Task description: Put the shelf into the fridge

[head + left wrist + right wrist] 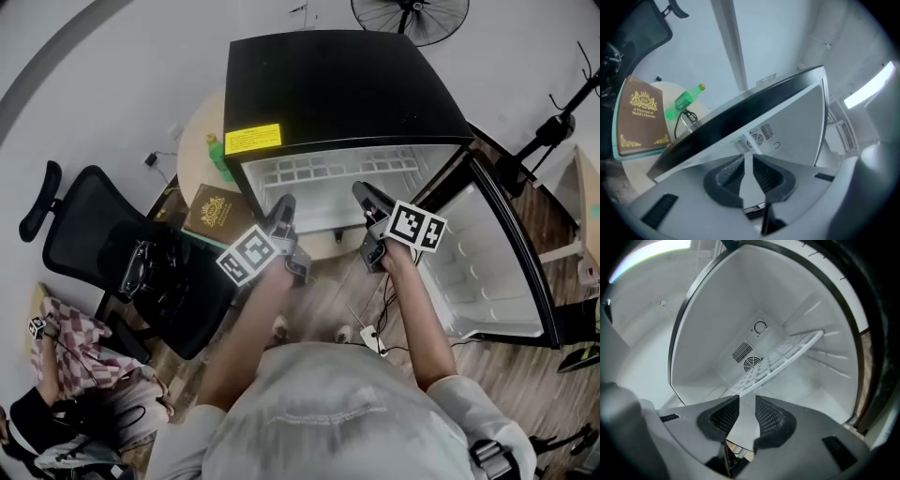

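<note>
Head view: shelf [328, 169] lies inside the open fridge [347, 89], at 1 o'clock of left tool [285, 206], 11 o'clock of right tool [364, 194]. Left gripper view: left tool [749, 159] released, empty. Right gripper view: right tool [747, 401] released; shelf [778, 362] at 1 o'clock, apart
</note>
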